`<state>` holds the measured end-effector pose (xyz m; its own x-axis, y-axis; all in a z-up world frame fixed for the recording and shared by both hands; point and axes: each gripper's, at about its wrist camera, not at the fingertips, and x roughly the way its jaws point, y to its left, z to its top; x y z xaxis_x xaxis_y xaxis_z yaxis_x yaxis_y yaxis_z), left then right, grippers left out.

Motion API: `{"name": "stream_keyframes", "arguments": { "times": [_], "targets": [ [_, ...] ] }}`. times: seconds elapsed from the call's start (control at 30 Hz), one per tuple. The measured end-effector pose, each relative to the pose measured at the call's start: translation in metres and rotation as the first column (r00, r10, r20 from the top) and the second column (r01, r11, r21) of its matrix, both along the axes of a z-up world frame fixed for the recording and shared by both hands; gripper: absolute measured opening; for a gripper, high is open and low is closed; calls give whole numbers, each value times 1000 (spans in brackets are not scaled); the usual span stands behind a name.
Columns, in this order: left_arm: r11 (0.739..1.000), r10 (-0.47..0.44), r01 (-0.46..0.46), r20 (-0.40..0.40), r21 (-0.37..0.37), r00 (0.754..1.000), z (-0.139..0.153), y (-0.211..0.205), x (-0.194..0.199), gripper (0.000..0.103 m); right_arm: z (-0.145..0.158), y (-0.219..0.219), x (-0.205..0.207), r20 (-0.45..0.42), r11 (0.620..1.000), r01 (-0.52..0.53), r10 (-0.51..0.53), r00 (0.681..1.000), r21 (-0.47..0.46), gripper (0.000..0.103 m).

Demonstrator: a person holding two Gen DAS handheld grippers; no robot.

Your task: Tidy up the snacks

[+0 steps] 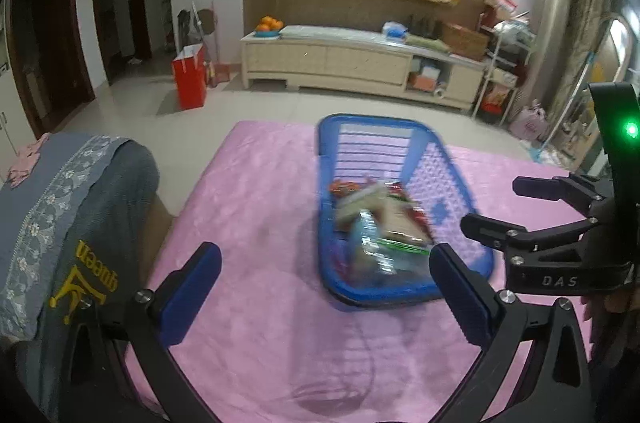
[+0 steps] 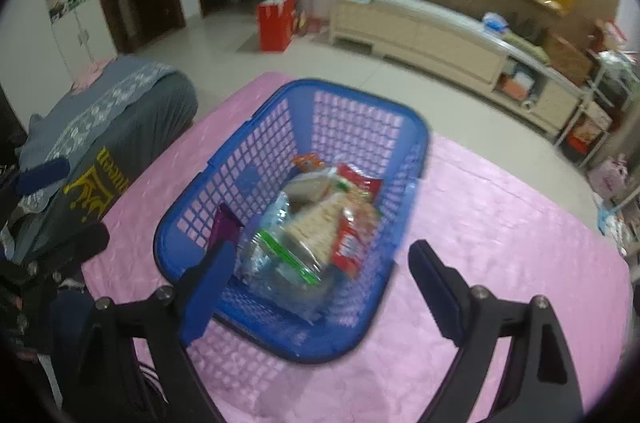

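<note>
A blue plastic basket (image 1: 466, 183) (image 2: 224, 183) stands on the pink tabletop (image 1: 260, 207) (image 2: 500, 223). It holds several snack packets (image 1: 380, 219) (image 2: 320, 223), among them a clear bag with a green strip and red wrappers. My left gripper (image 1: 326, 287) is open and empty, above the cloth just left of and nearer than the basket. My right gripper (image 2: 320, 287) is open and empty over the basket's near end; its left finger (image 2: 208, 295) overlaps the near rim. The right gripper also shows at the right edge of the left wrist view (image 1: 496, 203).
A grey cushion with yellow lettering (image 1: 80, 223) (image 2: 112, 151) lies at the table's left side. Beyond the table are tiled floor, a red bag (image 1: 190, 79) (image 2: 276, 21) and a long cream cabinet (image 1: 360, 63) (image 2: 440, 35).
</note>
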<state>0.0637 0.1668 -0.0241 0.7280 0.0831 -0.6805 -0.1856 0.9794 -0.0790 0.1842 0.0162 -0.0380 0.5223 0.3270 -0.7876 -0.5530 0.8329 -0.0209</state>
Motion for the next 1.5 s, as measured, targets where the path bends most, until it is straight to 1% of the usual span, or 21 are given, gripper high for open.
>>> {"name": "stream_keyframes", "arguments": {
  "times": [0.1, 0.13, 0.17, 0.23, 0.33, 0.4, 0.47, 0.57, 0.67, 0.7, 0.83, 0.93, 1.07, 1.23, 1.37, 1.5],
  "targets": [
    [999, 39, -39, 44, -5, 998, 9, -19, -19, 103, 7, -21, -20, 34, 999, 35, -35, 999, 4, 93],
    [998, 55, -55, 62, -10, 997, 11, -25, -25, 103, 10, -29, -26, 43, 999, 52, -52, 998, 6, 101],
    [997, 70, -69, 79, -20, 994, 14, -33, -34, 103, 12, -37, -32, 55, 998, 65, -66, 996, 20, 103],
    [997, 70, -68, 106, -19, 992, 15, -47, -47, 103, 19, -55, -46, 87, 992, 107, -112, 990, 62, 103],
    [998, 52, -54, 109, 13, 993, 16, -64, -61, 103, 27, -76, -66, 131, 984, 160, -169, 977, 75, 103],
    [999, 48, -50, 113, 15, 992, 17, -72, -68, 103, 32, -88, -81, 164, 977, 196, -207, 965, 78, 103],
    [998, 53, -56, 127, 22, 990, 19, -81, -79, 103, 39, -101, -98, 204, 966, 240, -255, 945, 97, 103],
    [998, 45, -49, 143, 31, 989, 25, -89, -90, 103, 45, -116, -122, 220, 959, 249, -274, 936, 134, 103],
    [994, 53, -68, 173, 85, 983, 33, -104, -103, 103, 49, -125, -139, 225, 954, 261, -289, 931, 146, 103],
    [994, 43, -60, 183, 88, 982, 35, -108, -106, 103, 52, -128, -143, 228, 953, 263, -293, 928, 154, 103],
    [996, 14, -32, 200, 85, 980, 41, -121, -120, 103, 61, -137, -161, 273, 949, 273, -307, 912, 155, 103],
    [997, 0, -17, 211, 76, 978, 44, -128, -129, 103, 64, -142, -170, 269, 946, 265, -308, 913, 184, 103],
    [997, -3, -15, 226, 80, 974, 48, -130, -136, 103, 67, -144, -180, 289, 948, 262, -306, 907, 183, 103],
    [997, -20, 0, 238, 81, 971, 50, -137, -139, 103, 66, -150, -191, 284, 946, 252, -304, 910, 204, 103],
    [996, -31, 11, 239, 84, 970, 50, -141, -141, 103, 66, -155, -195, 285, 934, 266, -330, 900, 240, 103],
    [996, -45, 25, 240, 86, 970, 48, -145, -142, 103, 65, -156, -197, 281, 933, 268, -330, 901, 239, 103]
  ]
}}
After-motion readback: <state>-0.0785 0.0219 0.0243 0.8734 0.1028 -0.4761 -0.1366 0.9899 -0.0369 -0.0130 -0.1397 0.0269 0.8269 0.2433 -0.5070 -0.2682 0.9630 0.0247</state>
